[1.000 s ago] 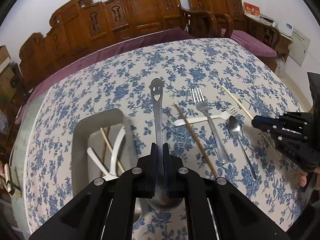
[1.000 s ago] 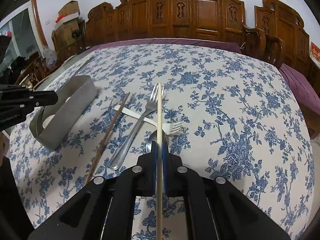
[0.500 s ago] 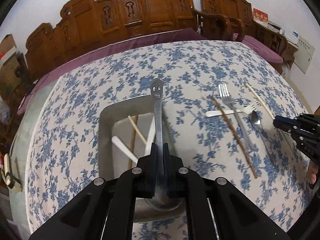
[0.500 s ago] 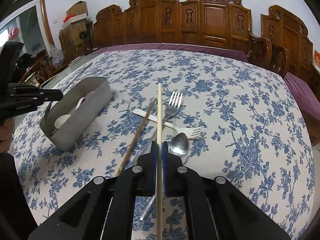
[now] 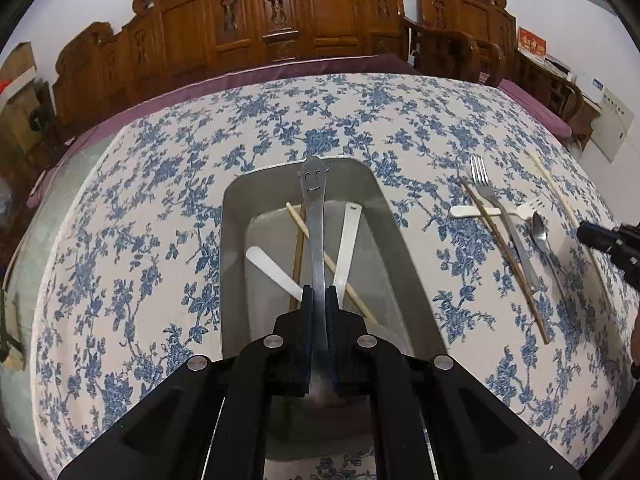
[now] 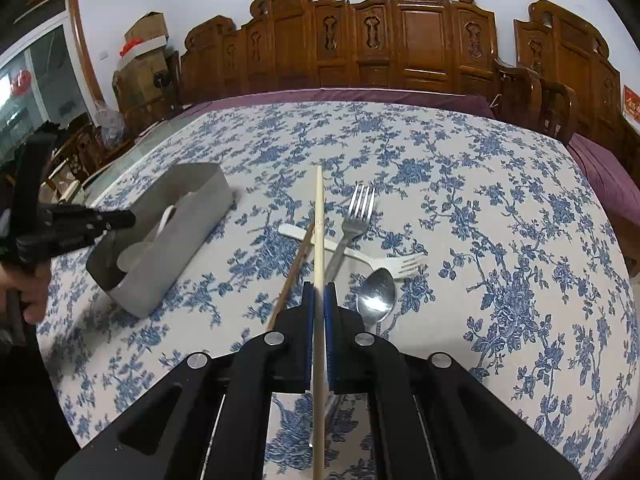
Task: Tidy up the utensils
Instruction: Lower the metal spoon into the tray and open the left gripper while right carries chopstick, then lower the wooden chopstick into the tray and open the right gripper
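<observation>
Utensils already lie in the metal tray [image 5: 236, 240] on the bench's [image 5: 132, 216] left: two white handles and crossed chopsticks. Above it the left gripper [image 5: 319, 304] has its fingers pinching a smiley-handled spoon [image 5: 314, 200]. Further right lie a brown chopstick [image 6: 298, 256], metal fork [image 6: 358, 212], white fork [image 6: 360, 254] and small spoon [image 6: 376, 296]. The right gripper [image 6: 319, 300] has its fingers clamped on a pale chopstick [image 6: 319, 216].

Right gripper [image 6: 319, 292] – fingers [image 6: 307, 300] clamped on pale chopstick [image 6: 319, 220], above bench [image 6: 500, 208]. On cloth: metal fork [image 6: 352, 224], white plastic fork [image 6: 360, 256], spoon [image 6: 376, 296], brown chopstick [image 6: 294, 272]. Metal tray [image 6: 180, 248] at left, w/ left gripper [image 6: 120, 220] beside it.
</observation>
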The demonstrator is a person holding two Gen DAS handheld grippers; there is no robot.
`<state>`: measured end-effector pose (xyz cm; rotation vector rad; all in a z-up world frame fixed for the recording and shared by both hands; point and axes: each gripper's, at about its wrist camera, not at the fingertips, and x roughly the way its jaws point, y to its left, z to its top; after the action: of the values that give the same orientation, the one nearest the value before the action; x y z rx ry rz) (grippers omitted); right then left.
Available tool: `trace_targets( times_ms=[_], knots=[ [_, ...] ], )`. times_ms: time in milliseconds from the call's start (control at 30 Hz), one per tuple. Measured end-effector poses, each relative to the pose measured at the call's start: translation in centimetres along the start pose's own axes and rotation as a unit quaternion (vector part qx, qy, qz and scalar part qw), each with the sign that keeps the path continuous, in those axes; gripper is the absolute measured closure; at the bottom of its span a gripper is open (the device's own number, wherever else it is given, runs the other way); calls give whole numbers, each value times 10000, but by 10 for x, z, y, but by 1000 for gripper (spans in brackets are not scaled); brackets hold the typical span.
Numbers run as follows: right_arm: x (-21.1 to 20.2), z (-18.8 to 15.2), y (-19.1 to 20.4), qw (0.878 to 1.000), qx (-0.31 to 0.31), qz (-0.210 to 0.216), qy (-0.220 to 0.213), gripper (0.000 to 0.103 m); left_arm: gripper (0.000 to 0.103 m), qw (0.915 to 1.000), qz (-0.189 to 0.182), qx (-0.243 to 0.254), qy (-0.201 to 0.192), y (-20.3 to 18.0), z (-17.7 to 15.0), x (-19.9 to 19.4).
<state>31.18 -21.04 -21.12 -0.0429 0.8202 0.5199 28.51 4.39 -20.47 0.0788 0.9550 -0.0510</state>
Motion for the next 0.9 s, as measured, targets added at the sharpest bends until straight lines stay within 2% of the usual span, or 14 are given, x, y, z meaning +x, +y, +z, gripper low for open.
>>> trace_targets(
  times_ms=[233, 467, 567, 667, 767, 900],
  knots=[
    [-3, 16, 30, 9997, -243, 32, -60, 97, 98, 9998, -163, -61, 47, 3, -4, 9],
    [10, 37, 70, 9992, -237, 308, -128, 97, 96, 9995, -276, -105, -84, 10, 0, 3],
    [16, 45, 89, 9986, -231, 444, -154, 97, 88, 9992, -334, -134, -162, 15, 1, -2],
    [23, 52, 108, 9981, -236, 547, -167, 97, 87, 9992, -303, -108, -233, 18, 3, -8],
    [31, 58, 124, 9977, -210, 618, -165, 97, 79, 9989, -272, -159, -338, 27, 5, -15],
    [43, 66, 140, 9972, -137, 718, -139, 97, 75, 9984, -234, -260, -451, 39, 8, -22]
  ],
)
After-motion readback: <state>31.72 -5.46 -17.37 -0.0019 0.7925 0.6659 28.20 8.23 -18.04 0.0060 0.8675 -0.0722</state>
